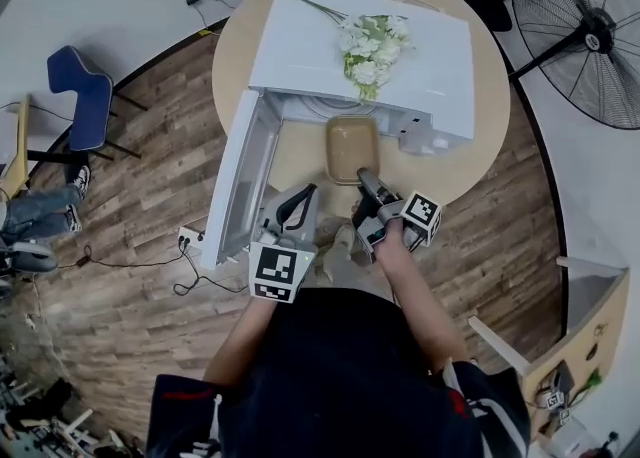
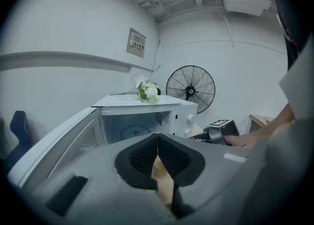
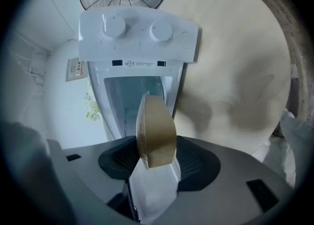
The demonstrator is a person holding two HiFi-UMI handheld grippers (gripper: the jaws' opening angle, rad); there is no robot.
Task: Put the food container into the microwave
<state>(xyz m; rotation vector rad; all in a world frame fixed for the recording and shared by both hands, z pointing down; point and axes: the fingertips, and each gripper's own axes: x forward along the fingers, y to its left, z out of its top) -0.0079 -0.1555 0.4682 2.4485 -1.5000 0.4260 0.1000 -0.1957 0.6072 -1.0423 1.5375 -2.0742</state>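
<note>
A tan food container [image 1: 352, 146] is held level just in front of the open white microwave [image 1: 400, 66], and my right gripper [image 1: 366, 184] is shut on its near rim. In the right gripper view the container [image 3: 156, 133] stands on edge between the pads, with the microwave cavity [image 3: 135, 96] right behind it. My left gripper [image 1: 299, 198] hangs shut and empty beside the open door [image 1: 240, 181]. Its pads meet in the left gripper view [image 2: 157, 144], which looks into the cavity and onto the glass turntable [image 2: 133, 131].
The microwave stands on a round wooden table [image 1: 490, 161], with white flowers [image 1: 370, 46] on its top. Its door swings out to the left. A standing fan [image 1: 590, 26] is at the back right and a blue chair [image 1: 85, 96] at the left.
</note>
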